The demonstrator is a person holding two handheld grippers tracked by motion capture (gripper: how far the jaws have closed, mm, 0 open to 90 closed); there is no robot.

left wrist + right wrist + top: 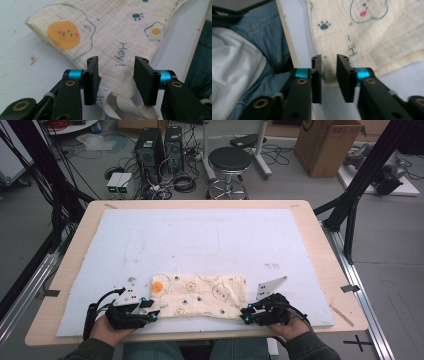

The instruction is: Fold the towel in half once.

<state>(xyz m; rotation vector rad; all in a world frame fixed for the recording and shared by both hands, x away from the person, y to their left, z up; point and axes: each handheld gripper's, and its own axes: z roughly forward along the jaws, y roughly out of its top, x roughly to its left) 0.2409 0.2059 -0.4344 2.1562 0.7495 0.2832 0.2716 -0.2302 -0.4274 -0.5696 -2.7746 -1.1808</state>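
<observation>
While the folded printed cloth point(200, 295) lies flat on the pale mat point(200, 240) near the table's point(320, 255) front edge, the left gripper point(116, 75) stands at its left near corner with jaws parted, cloth and loop tag point(130, 105) between them, unpressed. The right gripper point(329, 72) sits at the right near corner, jaws narrowly apart around the cloth's edge, not pinching it.
</observation>
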